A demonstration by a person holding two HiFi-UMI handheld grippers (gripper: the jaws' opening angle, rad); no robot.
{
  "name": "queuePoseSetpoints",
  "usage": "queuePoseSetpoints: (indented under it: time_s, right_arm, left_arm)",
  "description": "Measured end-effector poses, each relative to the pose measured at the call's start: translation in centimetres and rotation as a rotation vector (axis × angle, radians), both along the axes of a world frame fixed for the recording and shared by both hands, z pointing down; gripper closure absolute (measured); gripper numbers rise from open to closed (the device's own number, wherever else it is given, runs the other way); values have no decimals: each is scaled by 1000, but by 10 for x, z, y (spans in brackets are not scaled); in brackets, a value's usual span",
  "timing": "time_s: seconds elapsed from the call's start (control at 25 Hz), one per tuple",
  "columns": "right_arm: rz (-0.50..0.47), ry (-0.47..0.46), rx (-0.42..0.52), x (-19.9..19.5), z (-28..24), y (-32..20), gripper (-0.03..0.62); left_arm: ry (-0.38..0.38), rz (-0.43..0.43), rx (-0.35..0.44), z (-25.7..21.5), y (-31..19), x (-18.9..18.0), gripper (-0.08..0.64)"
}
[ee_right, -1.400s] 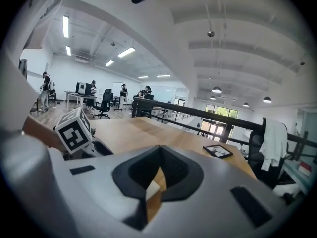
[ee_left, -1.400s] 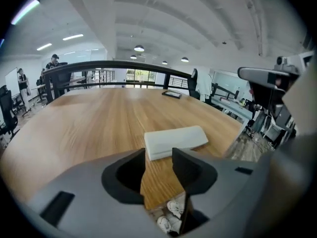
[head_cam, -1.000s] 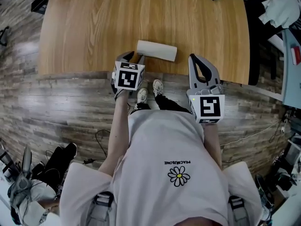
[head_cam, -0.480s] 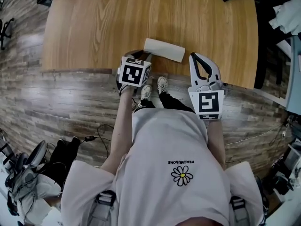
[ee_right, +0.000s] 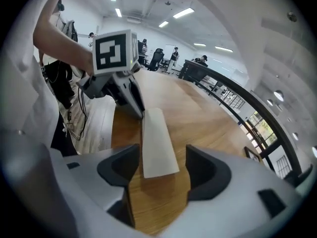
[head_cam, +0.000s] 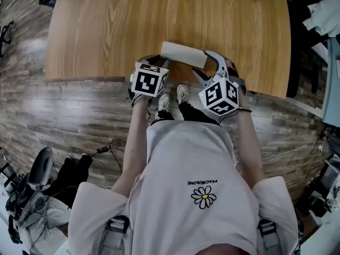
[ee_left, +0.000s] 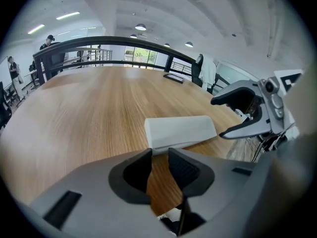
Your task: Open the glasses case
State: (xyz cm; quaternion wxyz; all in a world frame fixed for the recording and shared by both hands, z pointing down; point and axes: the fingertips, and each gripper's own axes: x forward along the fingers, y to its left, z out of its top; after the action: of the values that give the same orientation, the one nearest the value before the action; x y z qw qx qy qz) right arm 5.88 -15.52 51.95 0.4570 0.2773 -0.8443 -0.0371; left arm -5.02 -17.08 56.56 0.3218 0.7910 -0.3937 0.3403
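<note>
Closed glasses case flanked by both grippers, nothing clamped

Nearest, the left gripper is parked at the case's left end, its jaws just narrowed to a slim gap with only tabletop seen between. The right gripper has just been opened wide, the case's right end framed between its jaws, ungripped. The white case is laid flat by the wooden table's near edge.

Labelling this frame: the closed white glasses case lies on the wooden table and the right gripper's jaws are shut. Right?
Not quite: the right gripper is open; its jaws have just been opening and stand wide apart, the end of the glasses case between them, ungripped; the right gripper view shows it. The case does lie closed on the table.
</note>
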Motion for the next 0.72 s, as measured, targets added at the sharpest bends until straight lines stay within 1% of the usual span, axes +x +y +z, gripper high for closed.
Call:
queuePoseSetpoints:
  time_s: [0.12, 0.24, 0.32, 0.4, 0.56, 0.72]
  right_arm:
    - [-39, 46, -11, -1, 18, -5, 314]
    - [-88, 104, -45, -1, 32, -2, 314]
    - [-100, 133, -57, 1, 38, -1, 314]
    - [-100, 161, -45, 4, 41, -2, 314]
    - [-91, 171, -20, 4, 41, -6, 324]
    - [-89, 173, -30, 0, 40, -9, 328]
  left_arm:
    - [-8, -6, 10, 0, 0, -1, 440]
    - [-4, -5, 10, 0, 0, 1, 440]
    - [-1, 3, 3, -2, 1, 3, 442]
    - [-2, 10, -2, -3, 2, 4, 443]
    - [-4, 12, -4, -2, 0, 2, 445]
    - [-2, 15, 1, -3, -3, -1, 446]
